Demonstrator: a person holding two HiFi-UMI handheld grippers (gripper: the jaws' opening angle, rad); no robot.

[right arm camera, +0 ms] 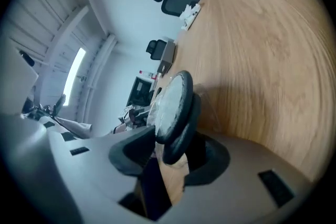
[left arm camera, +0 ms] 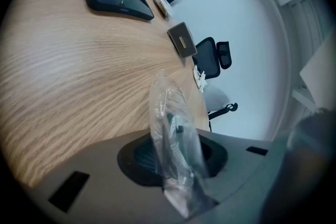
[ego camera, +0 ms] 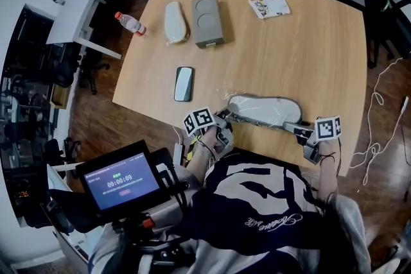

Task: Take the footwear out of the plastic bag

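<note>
A white slipper (ego camera: 263, 109) with a dark sole lies in a clear plastic bag (ego camera: 232, 101) at the near edge of the wooden table (ego camera: 321, 54). My left gripper (ego camera: 223, 120) is at the bag's left end. In the left gripper view, my left gripper (left arm camera: 176, 157) is shut on a bunched fold of the clear bag (left arm camera: 170, 113). My right gripper (ego camera: 297, 128) is at the slipper's right end. In the right gripper view the slipper (right arm camera: 170, 99) stands on edge between the dark pads (right arm camera: 134, 152), with my right gripper (right arm camera: 170, 157) shut on it.
A black phone (ego camera: 183, 83) lies mid-table. Farther back are another white slipper (ego camera: 174, 22), a grey box (ego camera: 208, 20), a water bottle (ego camera: 130, 23) and papers (ego camera: 269, 6). A tablet with a timer (ego camera: 122, 179) sits by the person's lap. Office chairs ring the table.
</note>
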